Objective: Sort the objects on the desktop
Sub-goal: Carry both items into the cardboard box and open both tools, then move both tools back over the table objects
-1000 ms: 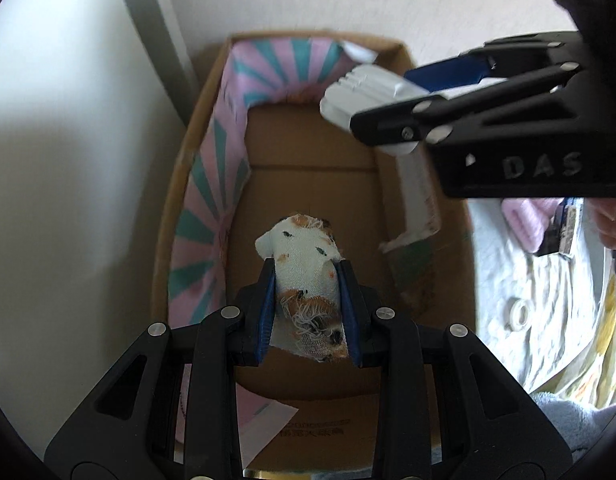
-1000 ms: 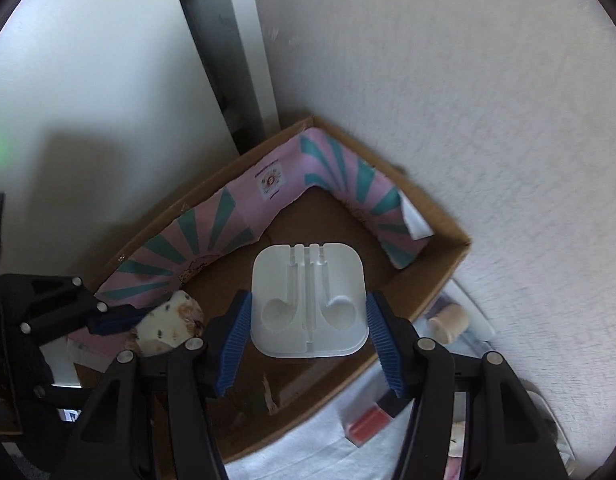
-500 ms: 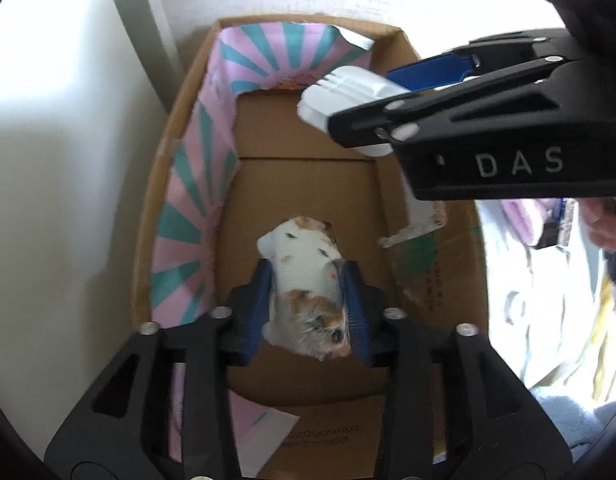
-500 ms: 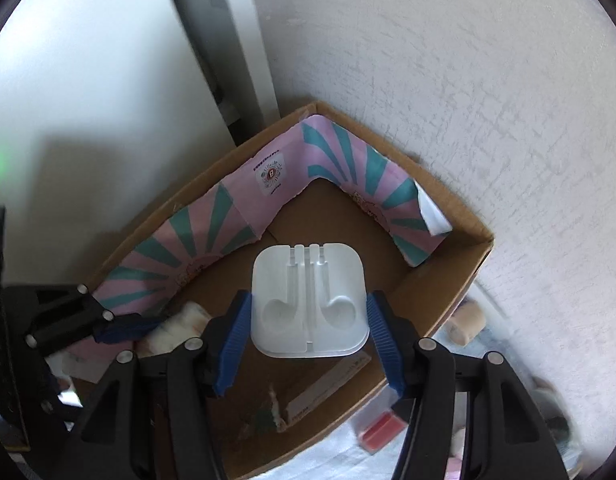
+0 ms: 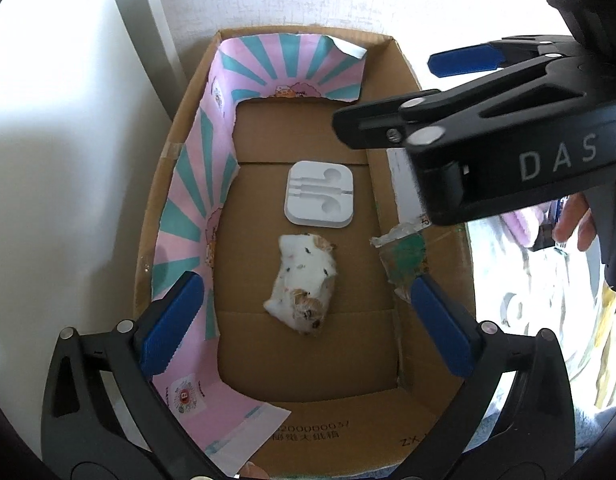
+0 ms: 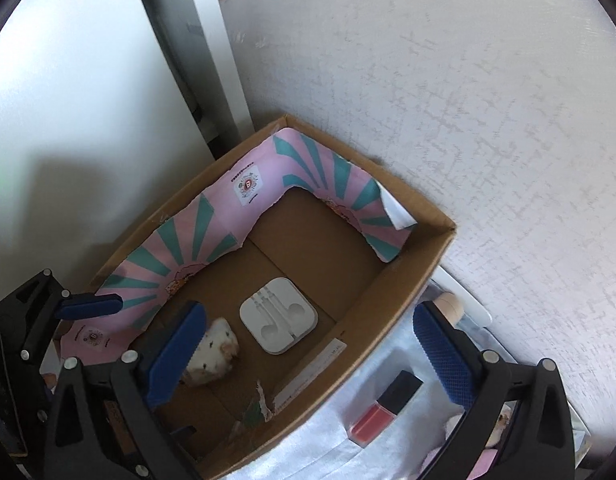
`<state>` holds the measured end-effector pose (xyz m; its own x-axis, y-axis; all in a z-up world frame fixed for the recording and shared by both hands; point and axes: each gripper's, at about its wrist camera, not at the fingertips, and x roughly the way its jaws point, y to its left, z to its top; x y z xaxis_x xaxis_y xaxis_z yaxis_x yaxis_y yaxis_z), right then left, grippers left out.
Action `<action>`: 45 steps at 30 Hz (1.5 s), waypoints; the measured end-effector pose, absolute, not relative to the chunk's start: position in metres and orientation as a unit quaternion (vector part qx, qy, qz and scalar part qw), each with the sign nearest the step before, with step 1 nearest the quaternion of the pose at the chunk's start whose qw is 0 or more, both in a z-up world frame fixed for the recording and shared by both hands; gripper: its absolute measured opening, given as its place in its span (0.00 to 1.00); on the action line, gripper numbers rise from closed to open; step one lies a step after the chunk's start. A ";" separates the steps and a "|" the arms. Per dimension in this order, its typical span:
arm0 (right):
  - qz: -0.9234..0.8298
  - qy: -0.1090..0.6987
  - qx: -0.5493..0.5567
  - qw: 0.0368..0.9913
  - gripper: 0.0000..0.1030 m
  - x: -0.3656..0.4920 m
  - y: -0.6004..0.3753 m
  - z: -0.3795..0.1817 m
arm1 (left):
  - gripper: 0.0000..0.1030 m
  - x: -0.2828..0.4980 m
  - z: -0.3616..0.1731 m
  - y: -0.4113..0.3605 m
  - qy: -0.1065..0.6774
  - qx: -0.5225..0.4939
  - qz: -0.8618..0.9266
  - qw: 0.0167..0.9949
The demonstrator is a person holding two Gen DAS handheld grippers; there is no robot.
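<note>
Cardboard box (image 5: 392, 128) against textured wall (image 6: 448, 80)

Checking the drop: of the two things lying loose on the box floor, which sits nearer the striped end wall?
The white earphone tray; it lies closer to the pink-and-teal end wall, while the patterned cloth bundle lies nearer the open left claw.

White letters "DAS" — on the right tool (image 5: 448, 92); cardboard box (image 5: 308, 436) flap print unreadable.
</note>
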<state>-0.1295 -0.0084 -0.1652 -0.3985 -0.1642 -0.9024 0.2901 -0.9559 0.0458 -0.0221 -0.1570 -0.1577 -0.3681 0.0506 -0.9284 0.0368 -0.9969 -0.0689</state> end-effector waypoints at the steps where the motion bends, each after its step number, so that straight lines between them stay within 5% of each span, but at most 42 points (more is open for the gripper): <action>1: -0.836 0.059 0.530 0.132 1.00 -0.127 -0.007 -0.163 | 1.00 -0.021 -0.157 -0.156 -0.040 -0.561 0.827 0.005; 24: -0.885 -0.012 0.462 -0.046 1.00 -0.025 0.119 -0.047 | 1.00 -0.024 -0.030 -0.157 -0.014 -0.469 0.883 0.033; 45: -0.869 -0.129 0.442 -0.180 1.00 0.103 0.263 -0.055 | 1.00 -0.043 -0.035 -0.055 -0.013 -0.466 0.878 0.109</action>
<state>0.1032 0.2627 -0.0551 -0.5449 0.1986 -0.8147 -0.4269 -0.9019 0.0656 -0.0427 -0.0553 -0.0347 -0.5425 0.2025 -0.8153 -0.1787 -0.9761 -0.1236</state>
